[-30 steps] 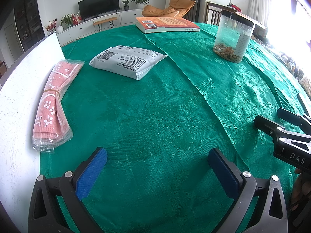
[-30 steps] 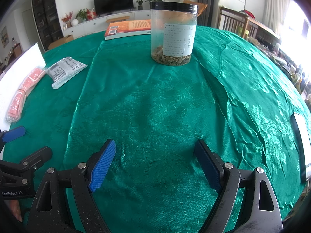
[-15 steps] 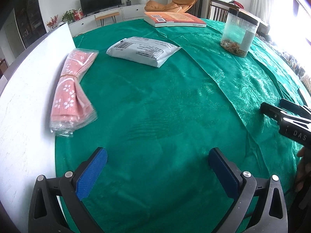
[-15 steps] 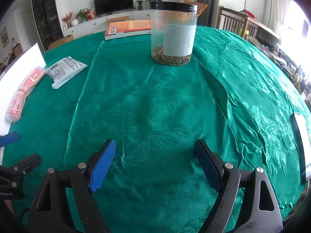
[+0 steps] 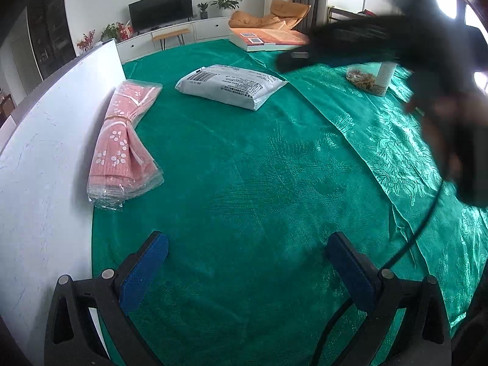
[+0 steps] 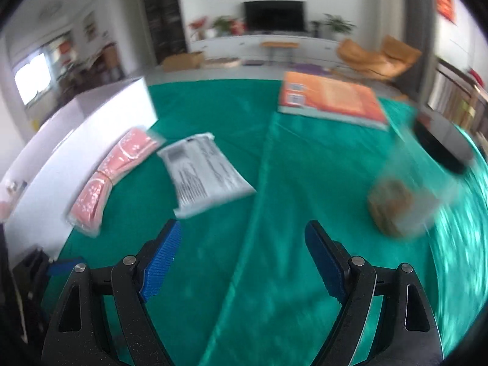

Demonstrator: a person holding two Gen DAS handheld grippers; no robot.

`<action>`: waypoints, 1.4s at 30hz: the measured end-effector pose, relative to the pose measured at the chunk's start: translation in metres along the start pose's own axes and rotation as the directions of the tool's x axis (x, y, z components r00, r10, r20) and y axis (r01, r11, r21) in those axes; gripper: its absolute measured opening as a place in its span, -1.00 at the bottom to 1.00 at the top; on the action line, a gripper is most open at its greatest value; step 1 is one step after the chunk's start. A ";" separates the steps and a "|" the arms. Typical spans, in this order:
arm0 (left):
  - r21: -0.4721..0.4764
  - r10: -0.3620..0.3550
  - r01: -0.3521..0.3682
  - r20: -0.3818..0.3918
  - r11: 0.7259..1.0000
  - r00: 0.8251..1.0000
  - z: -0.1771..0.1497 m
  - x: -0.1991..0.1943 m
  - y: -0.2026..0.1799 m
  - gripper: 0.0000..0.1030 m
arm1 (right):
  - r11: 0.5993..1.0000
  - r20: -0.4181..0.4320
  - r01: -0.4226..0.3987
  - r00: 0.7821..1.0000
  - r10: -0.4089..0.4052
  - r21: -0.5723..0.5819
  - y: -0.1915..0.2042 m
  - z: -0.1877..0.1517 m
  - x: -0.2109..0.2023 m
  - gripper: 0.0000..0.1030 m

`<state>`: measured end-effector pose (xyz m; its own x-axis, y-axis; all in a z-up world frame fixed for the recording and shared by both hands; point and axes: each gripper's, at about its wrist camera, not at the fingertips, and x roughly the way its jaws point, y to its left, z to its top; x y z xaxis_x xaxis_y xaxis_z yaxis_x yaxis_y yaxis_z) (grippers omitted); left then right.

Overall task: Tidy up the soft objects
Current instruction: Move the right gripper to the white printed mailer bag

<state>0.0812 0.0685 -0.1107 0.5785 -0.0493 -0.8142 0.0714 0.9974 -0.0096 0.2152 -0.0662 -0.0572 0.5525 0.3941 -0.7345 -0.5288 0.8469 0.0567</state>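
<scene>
A pink towel pack in clear plastic [image 5: 123, 140] lies on the green tablecloth beside a white board; it also shows in the right wrist view [image 6: 109, 180]. A soft white mailer bag [image 5: 231, 87] lies behind it, and in the right wrist view [image 6: 204, 172] it sits just ahead of my right gripper. My left gripper [image 5: 247, 262] is open and empty, low over the cloth. My right gripper [image 6: 242, 248] is open and empty, raised above the table; it crosses the upper right of the left wrist view as a dark blur [image 5: 396, 39].
A white board [image 5: 45, 158] stands along the left edge. An orange book [image 6: 329, 99] lies at the back. A clear jar with a black lid [image 6: 418, 183] stands at the right. The green tablecloth [image 5: 274, 183] has a fold running down its right half.
My right gripper has swung up and to the left, now facing the mailer bag, with motion blur. My left gripper has drawn back slightly; both stay open.
</scene>
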 end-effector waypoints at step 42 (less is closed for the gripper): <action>0.000 0.000 0.000 0.001 1.000 1.000 0.000 0.000 0.000 1.00 | 0.822 -0.150 0.490 0.872 -0.467 0.290 -0.068 -0.134 -0.069 0.56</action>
<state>0.0818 0.0688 -0.1108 0.5792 -0.0493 -0.8137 0.0713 0.9974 -0.0097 0.1265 -0.1989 -0.1014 0.6315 -0.1052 -0.7682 0.0227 0.9928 -0.1173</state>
